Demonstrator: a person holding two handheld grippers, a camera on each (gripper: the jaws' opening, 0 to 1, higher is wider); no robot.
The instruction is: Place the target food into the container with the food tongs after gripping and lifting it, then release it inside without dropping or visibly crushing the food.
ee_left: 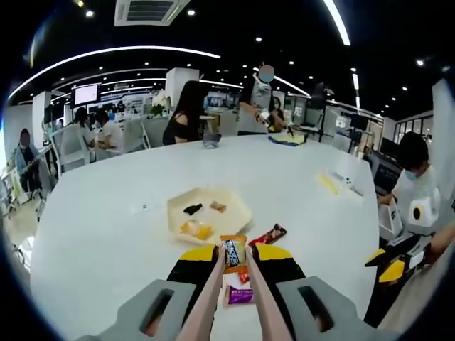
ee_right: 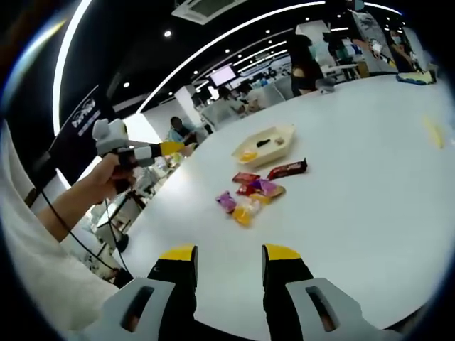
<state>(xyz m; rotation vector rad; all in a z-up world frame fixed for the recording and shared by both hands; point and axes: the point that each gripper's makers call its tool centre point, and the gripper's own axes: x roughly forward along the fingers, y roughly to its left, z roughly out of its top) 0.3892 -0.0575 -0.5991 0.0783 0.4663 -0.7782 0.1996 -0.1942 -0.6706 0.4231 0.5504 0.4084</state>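
My left gripper (ee_left: 232, 254) is shut on a pair of beige food tongs (ee_left: 210, 291). The tongs' tips pinch an orange snack packet (ee_left: 233, 249) with a dark label, held above the loose packets. Just beyond it lies the pale yellow tray (ee_left: 234, 206), holding a black piece (ee_left: 192, 209), a brown piece (ee_left: 217, 207) and a yellow packet (ee_left: 195, 229). My right gripper (ee_right: 229, 256) stands open and empty over the white table, well short of the tray (ee_right: 281, 136). A hand holds the left gripper (ee_right: 135, 153) up at the left of the right gripper view.
Loose packets lie on the table: a purple one (ee_left: 240, 295), a red one (ee_left: 244, 275) and a red-brown one (ee_left: 269, 234), bunched as a pile (ee_right: 249, 192). The right gripper (ee_left: 394, 263) shows at the table's right edge. People sit and stand around the far side.
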